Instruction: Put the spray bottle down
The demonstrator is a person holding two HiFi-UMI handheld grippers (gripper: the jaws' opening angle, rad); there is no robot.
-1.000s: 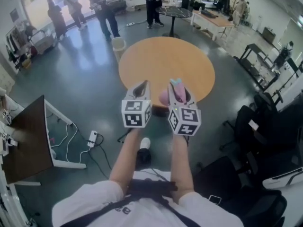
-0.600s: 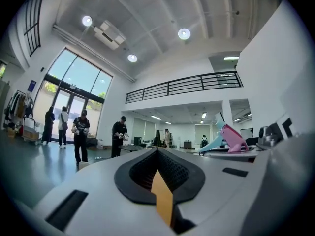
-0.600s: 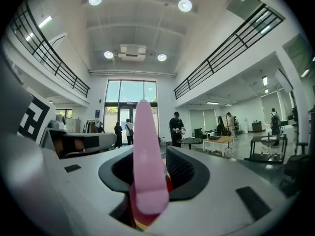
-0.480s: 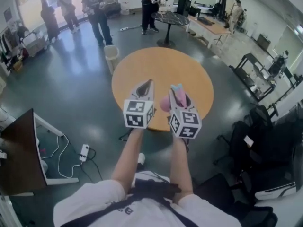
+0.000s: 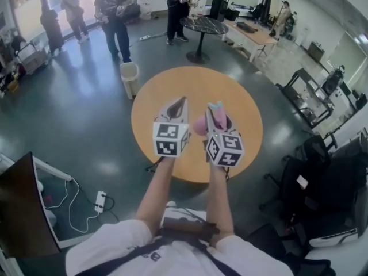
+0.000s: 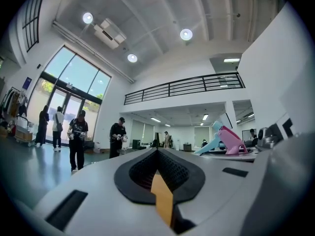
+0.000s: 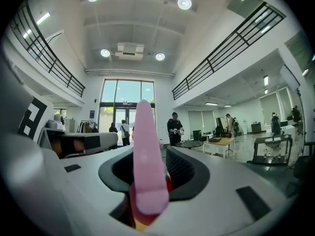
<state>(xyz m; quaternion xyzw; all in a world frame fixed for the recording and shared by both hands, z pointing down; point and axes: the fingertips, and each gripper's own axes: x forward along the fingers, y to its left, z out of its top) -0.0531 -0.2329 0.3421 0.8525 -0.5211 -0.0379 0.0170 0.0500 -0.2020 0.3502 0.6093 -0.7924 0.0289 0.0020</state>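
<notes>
- Your right gripper (image 5: 218,117) is over the near half of the round table (image 5: 230,91), jaws clamped on the pink spray bottle (image 7: 146,156).
- The bottle is held above the tabletop, nozzle pointing away from you.
- Your left gripper (image 5: 177,103) hovers just beside it over the same table, jaws closed together and empty.

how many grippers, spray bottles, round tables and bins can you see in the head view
grippers: 2, the left gripper and the right gripper
spray bottle: 1
round tables: 2, the wooden table and the dark table
bin: 1
total: 6
</notes>
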